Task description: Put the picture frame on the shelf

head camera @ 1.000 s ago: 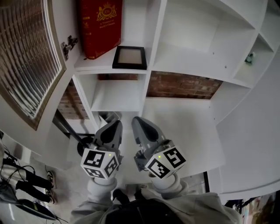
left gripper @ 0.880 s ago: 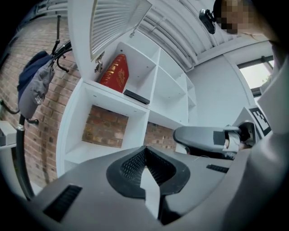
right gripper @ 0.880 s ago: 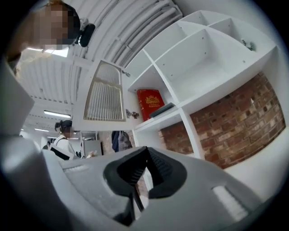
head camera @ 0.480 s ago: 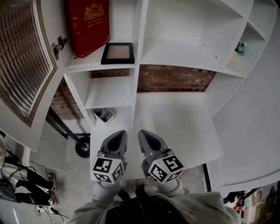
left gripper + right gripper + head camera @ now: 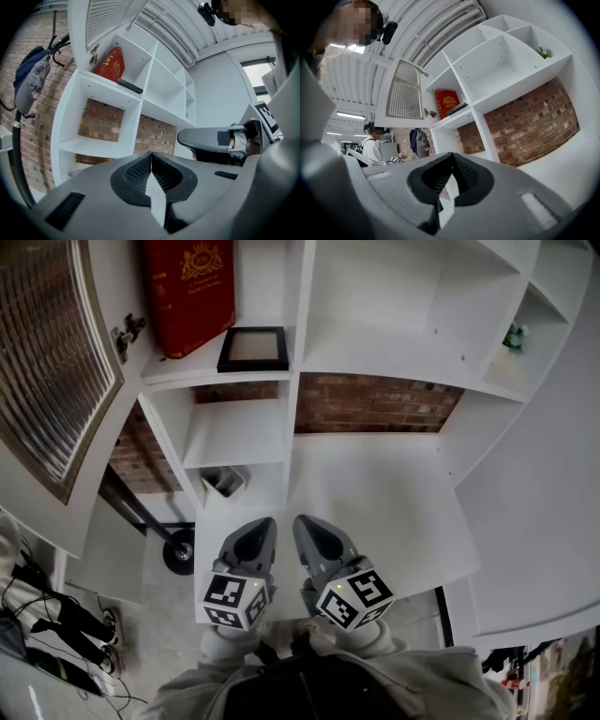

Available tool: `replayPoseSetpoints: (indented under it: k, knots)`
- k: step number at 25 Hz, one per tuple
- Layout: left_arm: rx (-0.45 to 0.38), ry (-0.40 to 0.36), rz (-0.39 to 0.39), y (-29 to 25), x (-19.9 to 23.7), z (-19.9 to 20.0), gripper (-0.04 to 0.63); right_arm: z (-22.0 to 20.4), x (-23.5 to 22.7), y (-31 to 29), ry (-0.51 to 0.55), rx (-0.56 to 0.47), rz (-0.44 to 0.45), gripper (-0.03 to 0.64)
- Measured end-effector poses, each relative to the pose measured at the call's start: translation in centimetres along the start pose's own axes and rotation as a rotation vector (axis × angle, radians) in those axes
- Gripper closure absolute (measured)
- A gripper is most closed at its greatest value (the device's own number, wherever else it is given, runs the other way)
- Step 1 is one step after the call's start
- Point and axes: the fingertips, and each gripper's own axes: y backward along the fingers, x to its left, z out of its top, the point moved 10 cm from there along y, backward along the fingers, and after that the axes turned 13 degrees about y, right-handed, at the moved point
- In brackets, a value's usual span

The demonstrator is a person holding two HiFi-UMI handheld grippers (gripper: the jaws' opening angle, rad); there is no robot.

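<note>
The black picture frame point(image 5: 253, 349) lies flat on the upper left shelf of the white shelf unit point(image 5: 298, 381), next to a red book point(image 5: 187, 292). It also shows as a dark slab point(image 5: 130, 86) in the left gripper view and a thin dark edge point(image 5: 455, 108) in the right gripper view. Both grippers hang low in front of me, far from the frame. My left gripper point(image 5: 255, 532) is shut with nothing in it. My right gripper point(image 5: 307, 527) is shut and empty too.
An open cabinet door point(image 5: 52, 352) with ribbed glass swings out at the left. A small grey bin point(image 5: 223, 481) sits low in the left column. A small green thing point(image 5: 513, 335) stands in a right cubby. A coat rack point(image 5: 28, 79) stands left of the shelf; a person point(image 5: 371, 146) stands far off.
Over the last second both grippers dropped lower and drew back from the shelf, and the view shifted so the frame and book sit further left. Both jaws stayed shut.
</note>
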Motion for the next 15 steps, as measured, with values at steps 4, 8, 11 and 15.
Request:
replayPoseSetpoints:
  k: [4,8,11,15]
  knots:
    - [0.001,0.0,0.001,0.04,0.03,0.0,0.589,0.01,0.13,-0.16,-0.006,0.004,0.018,0.617]
    - [0.008,0.004,-0.001,-0.04,-0.05,-0.18,0.589,0.03,0.02,-0.21,-0.022,0.004,0.03,0.617]
    - [0.011,0.009,0.003,0.05,0.06,-0.26,0.589,-0.11,0.09,-0.28,-0.036,0.009,0.042,0.617]
    - [0.012,0.011,0.01,0.11,0.3,-0.3,0.589,-0.4,0.14,-0.5,-0.062,0.019,0.057,0.617]
